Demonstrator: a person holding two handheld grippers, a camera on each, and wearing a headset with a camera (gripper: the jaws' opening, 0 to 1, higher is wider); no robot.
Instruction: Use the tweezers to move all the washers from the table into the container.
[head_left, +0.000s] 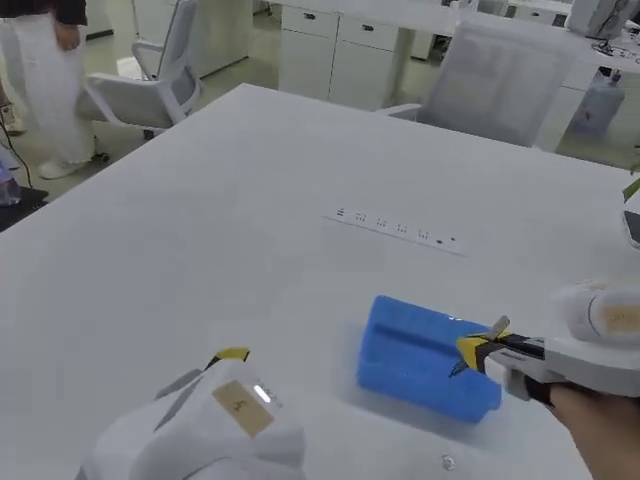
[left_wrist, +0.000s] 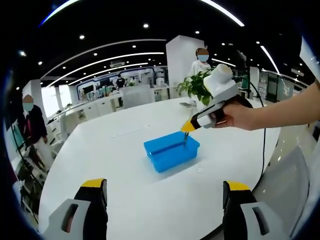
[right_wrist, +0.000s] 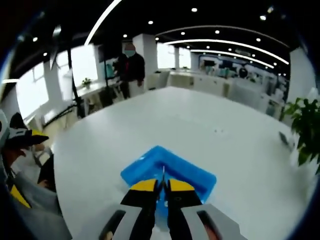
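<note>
My right gripper (right_wrist: 163, 186) is pressed together on the tweezers (right_wrist: 163, 174), since only that squeeze keeps their thin tips shut. I hold the tips down over the blue container (head_left: 425, 360), inside its walls, so that anything I let go would fall in and not bounce out. I cannot tell whether a washer is pinched in the tips. One washer (head_left: 447, 462) lies bare on the tabletop (head_left: 250, 220) at about 6 o'clock from the container in the head view, so I judge the job unfinished. My left gripper (left_wrist: 163, 184) hangs with its jaws wide apart and holding nothing, off at 8 o'clock from the container, out of the tweezers' way.
</note>
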